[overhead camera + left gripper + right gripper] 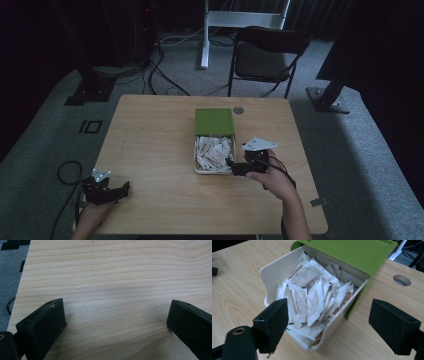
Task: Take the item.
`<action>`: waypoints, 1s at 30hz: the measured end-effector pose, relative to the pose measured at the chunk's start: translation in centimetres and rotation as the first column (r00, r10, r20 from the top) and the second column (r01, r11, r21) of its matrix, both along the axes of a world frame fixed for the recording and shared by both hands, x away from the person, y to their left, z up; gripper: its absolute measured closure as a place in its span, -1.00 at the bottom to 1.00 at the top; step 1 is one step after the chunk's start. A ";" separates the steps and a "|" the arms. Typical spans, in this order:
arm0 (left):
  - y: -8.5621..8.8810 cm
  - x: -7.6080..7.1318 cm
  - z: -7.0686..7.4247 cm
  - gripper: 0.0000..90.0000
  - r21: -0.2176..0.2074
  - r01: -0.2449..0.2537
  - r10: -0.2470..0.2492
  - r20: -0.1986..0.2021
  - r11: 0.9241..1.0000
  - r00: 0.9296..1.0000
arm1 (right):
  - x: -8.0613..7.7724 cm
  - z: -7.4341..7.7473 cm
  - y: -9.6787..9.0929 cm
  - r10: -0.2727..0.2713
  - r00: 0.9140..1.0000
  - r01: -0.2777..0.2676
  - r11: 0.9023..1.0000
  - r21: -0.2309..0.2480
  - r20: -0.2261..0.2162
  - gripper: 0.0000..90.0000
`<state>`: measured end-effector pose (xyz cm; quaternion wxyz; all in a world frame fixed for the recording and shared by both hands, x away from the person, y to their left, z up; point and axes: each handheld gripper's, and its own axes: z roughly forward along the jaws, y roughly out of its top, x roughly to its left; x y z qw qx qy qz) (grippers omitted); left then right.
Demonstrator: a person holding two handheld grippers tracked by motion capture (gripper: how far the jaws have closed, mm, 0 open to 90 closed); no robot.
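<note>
Two black jaws of the right gripper point(325, 322) stand wide apart in the right gripper view, framing the near corner of a white box point(273, 271) packed with small white sachets point(312, 302); its green lid point(352, 251) is slid back over the far half. Nothing is held. The wooden table point(150, 150) is pale with fine grain and has a round cable hole point(238, 110) just beyond the lid. From the high view the box sits right of centre, the right gripper just beside its near right corner, and the left gripper point(122, 189) well apart at the table's near left edge, its jaws spread over bare wood in its own view. That high view alone takes in the dim room: grey carpet, a black folding chair point(267, 52), cables on the floor, and dark stands.
</note>
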<state>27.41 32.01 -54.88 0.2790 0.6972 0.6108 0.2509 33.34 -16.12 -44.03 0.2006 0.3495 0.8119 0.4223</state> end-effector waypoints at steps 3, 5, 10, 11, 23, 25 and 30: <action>0.0 0.0 0.0 -0.94 0.000 0.000 0.000 0.000 1.000 1.000 | 0.2 0.1 0.7 0.006 1.000 -0.006 1.000 0.003 0.000 -0.61; 0.0 0.0 0.0 -0.94 -0.002 -0.001 0.001 0.002 1.000 1.000 | 0.4 0.0 1.2 0.015 1.000 -0.015 1.000 0.003 -0.002 -0.60; 0.0 0.0 0.0 -0.94 0.000 0.000 0.000 0.001 1.000 1.000 | 1.0 -0.1 2.6 0.029 1.000 -0.029 1.000 -0.005 -0.007 -0.60; 0.0 0.0 0.0 -0.94 0.000 0.000 0.000 0.000 1.000 1.000 | 1.0 -0.1 2.6 0.029 1.000 -0.029 1.000 -0.005 -0.007 -0.60; 0.0 0.0 0.0 -0.94 0.002 0.002 -0.002 -0.001 1.000 1.000 | 2.3 -0.7 5.7 0.028 0.999 -0.028 1.000 -0.006 -0.019 -0.36; 0.0 0.0 0.0 -0.94 0.000 0.000 0.000 0.000 1.000 1.000 | 2.4 -0.7 6.0 0.025 0.999 -0.025 1.000 -0.002 -0.020 -0.36; 0.0 0.0 0.0 -0.94 -0.001 0.000 0.000 -0.001 1.000 1.000 | 2.9 -1.0 7.0 0.019 1.000 -0.019 1.000 -0.006 -0.022 -0.22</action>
